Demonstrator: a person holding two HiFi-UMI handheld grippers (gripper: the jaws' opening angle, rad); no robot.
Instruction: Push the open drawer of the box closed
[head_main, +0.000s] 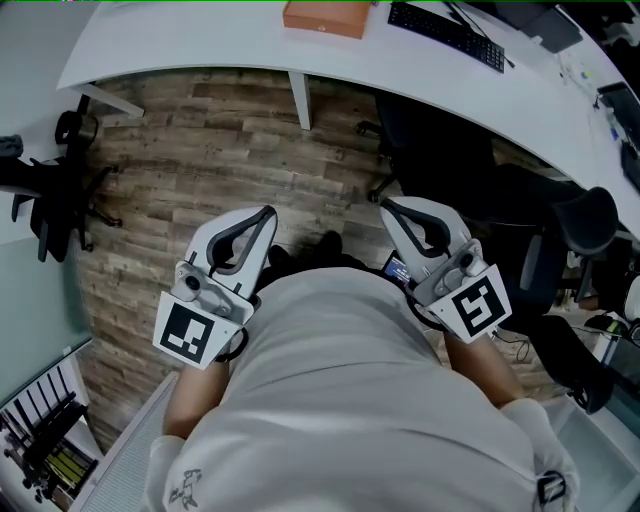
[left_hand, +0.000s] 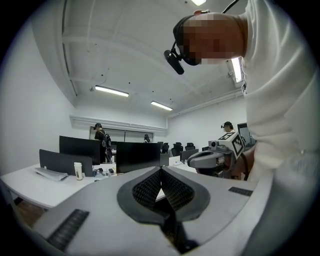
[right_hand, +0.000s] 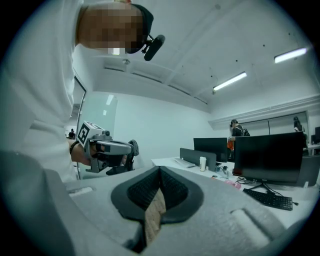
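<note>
A brown box (head_main: 325, 17) lies on the white curved desk (head_main: 200, 45) at the top of the head view; its drawer cannot be made out from here. Both grippers are held close to the person's body, over the wooden floor and well short of the desk. My left gripper (head_main: 268, 212) is shut with nothing between its jaws; its tips meet (left_hand: 161, 170) in the left gripper view. My right gripper (head_main: 385, 205) is likewise shut and empty (right_hand: 160, 169). Each gripper view points up into the room and shows the other gripper, not the box.
A black keyboard (head_main: 445, 35) lies on the desk right of the box. A desk leg (head_main: 298, 100) stands below it. Black office chairs stand at the left (head_main: 55, 190) and right (head_main: 440, 150). Monitors (left_hand: 136, 156) and people stand in the background.
</note>
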